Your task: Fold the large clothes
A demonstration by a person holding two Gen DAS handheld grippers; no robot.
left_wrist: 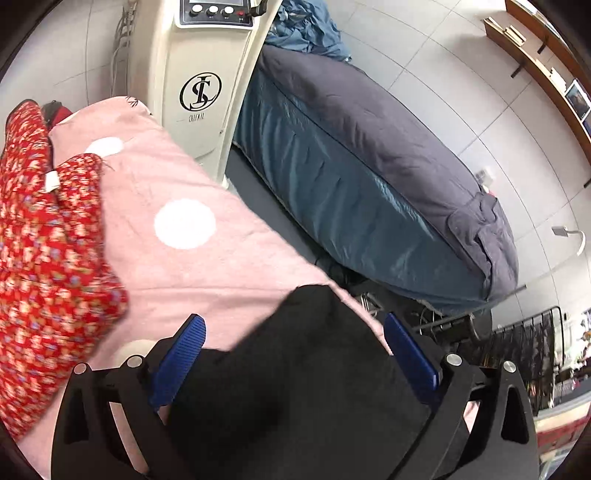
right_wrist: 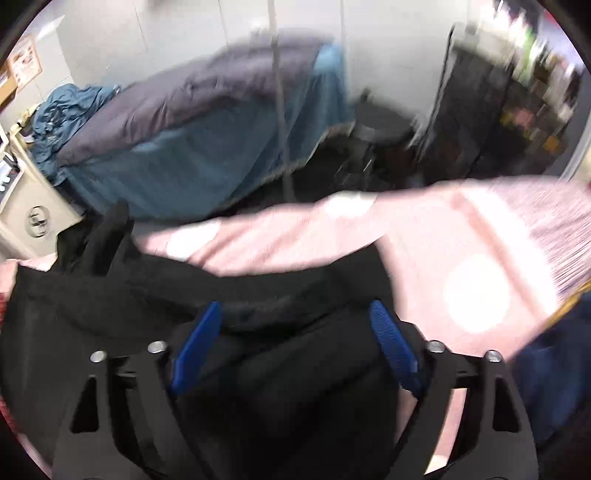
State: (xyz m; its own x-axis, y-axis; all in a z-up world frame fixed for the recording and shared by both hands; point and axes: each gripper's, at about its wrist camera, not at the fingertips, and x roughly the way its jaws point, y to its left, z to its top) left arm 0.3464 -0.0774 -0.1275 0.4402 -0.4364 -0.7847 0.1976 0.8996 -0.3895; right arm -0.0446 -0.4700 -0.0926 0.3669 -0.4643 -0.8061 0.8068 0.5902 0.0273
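Blue ribbed pads [left_wrist: 184,354] of the left gripper [left_wrist: 295,347] are seen spread wide, with nothing pinched; black cloth [left_wrist: 295,387] lies loose in the gap below them, and no pad is pressed on it. The right gripper [right_wrist: 299,332] is likewise released, its blue pads [right_wrist: 197,347] held apart over the same black garment [right_wrist: 184,280], which is heaped in folds across the near end of the work surface. How the garment is folded cannot be made out: its lower part is hidden behind both gripper frames, and the right view is smeared by blur.

The garment is spread on a pink cover with white dots [left_wrist: 192,229], and its far corner is seen ending at the cover's edge in the left view. A red floral cloth [left_wrist: 48,236] is bunched on the cover to the left, cut off by the picture's rim. Bare pink cover is left open between the two fabrics and, in the right view, to the right of the black one.

Past the cover's edge, a cream machine with a control panel [left_wrist: 203,74] is seen standing close, and beyond a narrow floor gap a bed draped in grey and teal [left_wrist: 351,147], with a crumpled blue sheet [left_wrist: 306,29] at its far end. Dark shelving [right_wrist: 498,110] is too blurred to read.
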